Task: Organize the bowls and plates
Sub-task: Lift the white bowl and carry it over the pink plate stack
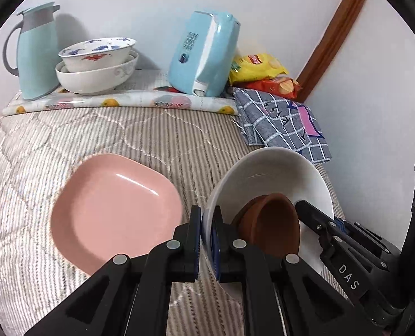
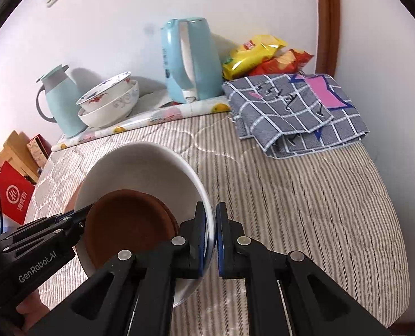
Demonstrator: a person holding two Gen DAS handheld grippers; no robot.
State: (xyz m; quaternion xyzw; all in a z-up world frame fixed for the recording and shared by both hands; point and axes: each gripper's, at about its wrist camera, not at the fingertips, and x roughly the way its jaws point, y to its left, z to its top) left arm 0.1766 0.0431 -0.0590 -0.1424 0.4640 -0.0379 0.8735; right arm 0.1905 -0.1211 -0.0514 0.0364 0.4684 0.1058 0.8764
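A white plate (image 1: 271, 168) is held above the striped table cover, gripped on both sides. My left gripper (image 1: 206, 238) is shut on its left rim. My right gripper (image 2: 210, 238) is shut on its right rim and also shows in the left wrist view (image 1: 319, 224). A small brown bowl (image 1: 274, 224) sits inside the white plate (image 2: 140, 162); it also shows in the right wrist view (image 2: 129, 229). A pink square plate (image 1: 115, 210) lies on the cover to the left. Two stacked patterned white bowls (image 1: 95, 64) stand at the back left.
At the back stand a light blue jug (image 1: 36, 53) and a light blue kettle (image 1: 204, 56). Snack bags (image 1: 257, 67) lie at the back right, a folded checked cloth (image 1: 285, 123) in front of them. The table's right edge curves down (image 2: 389, 224).
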